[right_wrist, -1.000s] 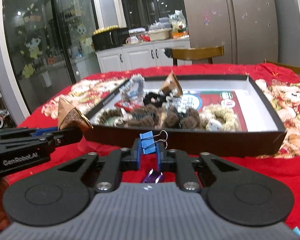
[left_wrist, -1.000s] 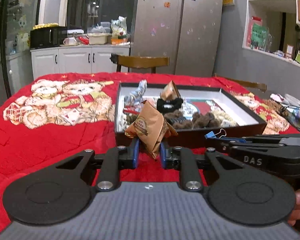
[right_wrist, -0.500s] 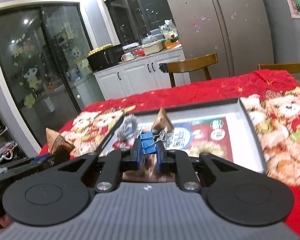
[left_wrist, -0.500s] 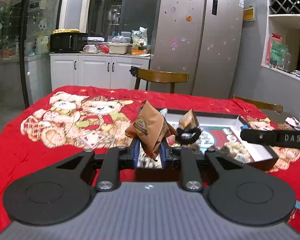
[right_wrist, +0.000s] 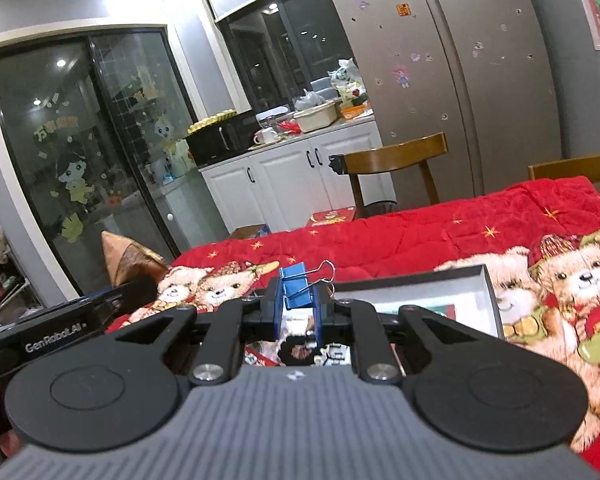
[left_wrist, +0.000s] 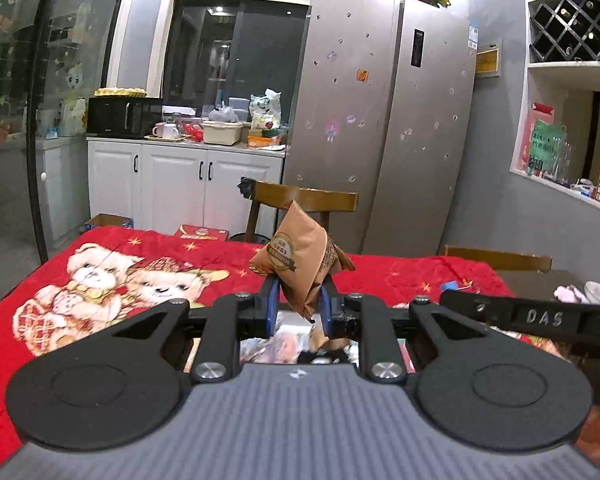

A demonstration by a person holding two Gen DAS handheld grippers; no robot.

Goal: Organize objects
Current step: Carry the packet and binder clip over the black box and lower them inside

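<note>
Left hand-held gripper (left_wrist: 299, 307) pinches a crinkled brown paper packet (left_wrist: 300, 266), pyramid-shaped with a round label. Right hand-held gripper (right_wrist: 298, 311) clamps a blue metal binder clip (right_wrist: 298, 286) with wire handles. Both are held above the dark-walled box (right_wrist: 487, 294), near right on the red plush bear-print desk cover (left_wrist: 112, 276).

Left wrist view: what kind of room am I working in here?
Most likely a home kitchen and dining area: a tall steel fridge, white counter cabinets with a microwave on top, and a wooden chair behind the red-covered table.
</note>
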